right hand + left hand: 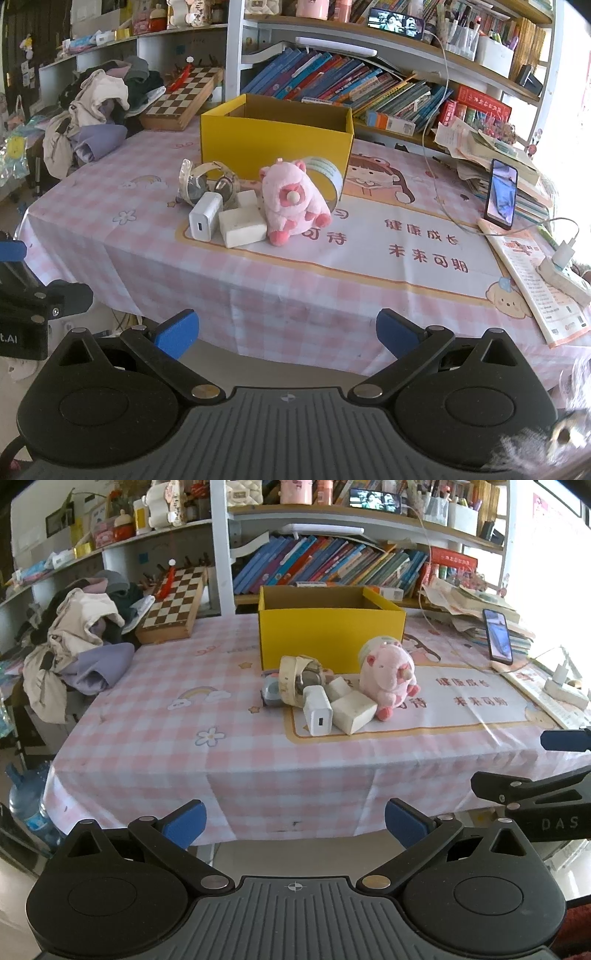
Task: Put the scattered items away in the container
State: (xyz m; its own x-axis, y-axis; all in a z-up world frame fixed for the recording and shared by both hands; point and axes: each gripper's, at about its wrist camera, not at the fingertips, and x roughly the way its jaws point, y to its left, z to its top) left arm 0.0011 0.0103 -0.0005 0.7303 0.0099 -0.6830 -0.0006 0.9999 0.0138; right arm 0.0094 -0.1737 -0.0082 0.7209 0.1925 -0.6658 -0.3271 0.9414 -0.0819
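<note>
An open yellow cardboard box (330, 633) (273, 147) stands mid-table. In front of it lies a cluster: a pink plush pig (388, 677) (291, 201), a tape roll (373, 646) (327, 175) behind the pig, a white charger (317, 710) (205, 216), a white block (354, 712) (242, 225), and a beige strap around a round grey object (299, 679) (197, 181). My left gripper (295, 821) is open and empty, off the table's near edge. My right gripper (287, 332) is open and empty, also short of the table.
A clothes pile (81, 635) and a chessboard (173, 602) lie at the back left. A phone (498, 637) leans on papers at the right, with a power strip (563, 275) and a booklet (535, 284). Bookshelves (325, 565) stand behind.
</note>
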